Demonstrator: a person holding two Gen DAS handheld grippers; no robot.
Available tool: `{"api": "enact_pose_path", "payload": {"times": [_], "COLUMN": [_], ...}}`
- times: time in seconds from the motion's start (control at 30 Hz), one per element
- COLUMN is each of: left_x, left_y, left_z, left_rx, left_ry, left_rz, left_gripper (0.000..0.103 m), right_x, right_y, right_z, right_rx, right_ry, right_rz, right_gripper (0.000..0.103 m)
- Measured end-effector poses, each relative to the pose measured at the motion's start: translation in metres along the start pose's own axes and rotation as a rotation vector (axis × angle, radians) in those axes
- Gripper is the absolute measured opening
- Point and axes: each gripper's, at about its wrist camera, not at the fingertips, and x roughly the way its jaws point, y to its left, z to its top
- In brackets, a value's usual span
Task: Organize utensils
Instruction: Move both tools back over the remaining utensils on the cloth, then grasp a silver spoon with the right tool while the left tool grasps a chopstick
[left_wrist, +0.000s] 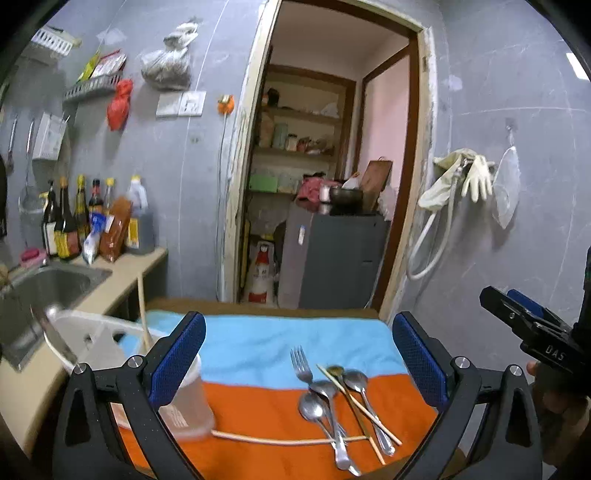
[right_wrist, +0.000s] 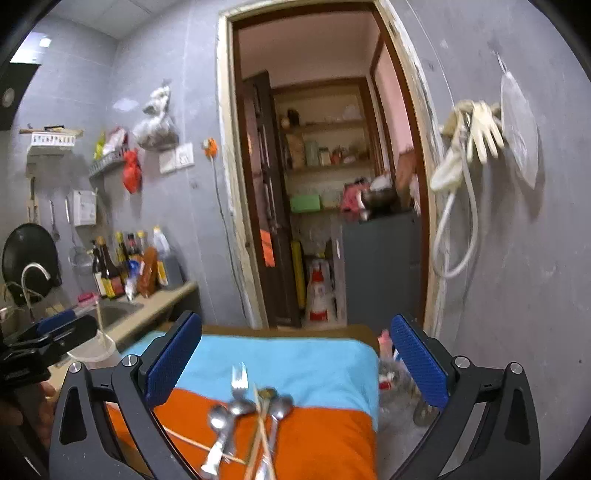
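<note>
**Utensils heaped on the striped cloth**

The utensils (left_wrist: 338, 398) — fork (left_wrist: 300, 363), spoons and chopsticks — lie piled on the orange band of the cloth (left_wrist: 266, 347). A cup (left_wrist: 184, 398) stands at the cloth's left edge, one chopstick upright in it. Both grippers, left (left_wrist: 295, 365) and right (right_wrist: 293, 365), hang near the cloth, fingers wide, holding nothing.

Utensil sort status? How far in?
Done: one chopstick seems to stand in the cup. In hand: nothing; left gripper and right gripper are both open and empty. Left: the fork, spoons and chopsticks piled on the towel.
</note>
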Motion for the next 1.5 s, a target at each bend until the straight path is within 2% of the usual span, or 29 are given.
{"api": "enact_pose_path", "payload": {"times": [0.2, 0.37, 0.5, 0.73, 0.83, 0.9, 1.03, 1.2, 1.33, 1.37, 1.4, 1.43, 1.5], "left_x": [0.023, 0.039, 0.05, 0.074, 0.082, 0.088, 0.098, 0.101, 0.103, 0.104, 0.106, 0.11, 0.117], "left_y": [-0.011, -0.011, -0.007, 0.012, 0.019, 0.023, 0.033, 0.04, 0.041, 0.04, 0.039, 0.039, 0.035], "left_z": [-0.03, -0.06, -0.082, -0.102, -0.106, -0.109, -0.115, -0.112, -0.109, -0.108, -0.107, -0.108, -0.109], "left_rx": [-0.026, -0.071, -0.107, -0.201, -0.242, -0.274, -0.355, -0.388, -0.379, -0.375, -0.376, -0.377, -0.369], "left_ry": [0.104, 0.209, 0.285, 0.382, 0.418, 0.444, 0.484, 0.464, 0.445, 0.441, 0.442, 0.459, 0.474], "left_rz": [0.065, 0.12, 0.163, 0.249, 0.256, 0.26, 0.253, 0.272, 0.276, 0.272, 0.255, 0.235, 0.218], "left_gripper": [0.099, 0.099, 0.099, 0.097, 0.09, 0.079, 0.064, 0.053, 0.045, 0.036, 0.021, 0.015, 0.013], "right_x": [0.021, 0.043, 0.06, 0.093, 0.105, 0.109, 0.118, 0.13, 0.141, 0.143, 0.145, 0.147, 0.15], "right_y": [-0.026, -0.036, -0.039, -0.033, -0.027, -0.025, -0.025, -0.025, -0.022, -0.02, -0.02, -0.019, -0.017], "right_z": [-0.023, -0.046, -0.059, -0.084, -0.091, -0.095, -0.101, -0.104, -0.107, -0.108, -0.108, -0.108, -0.108], "right_rx": [0.017, 0.036, 0.035, 0.038, 0.039, 0.044, 0.047, 0.059, 0.062, 0.062, 0.065, 0.065, 0.061], "right_ry": [0.102, 0.199, 0.27, 0.412, 0.456, 0.473, 0.513, 0.572, 0.614, 0.623, 0.63, 0.632, 0.641], "right_rz": [0.011, 0.054, 0.094, 0.133, 0.151, 0.162, 0.177, 0.201, 0.221, 0.224, 0.23, 0.233, 0.238], "right_gripper": [0.103, 0.1, 0.09, 0.07, 0.062, 0.06, 0.051, 0.041, 0.037, 0.036, 0.036, 0.035, 0.035]}}
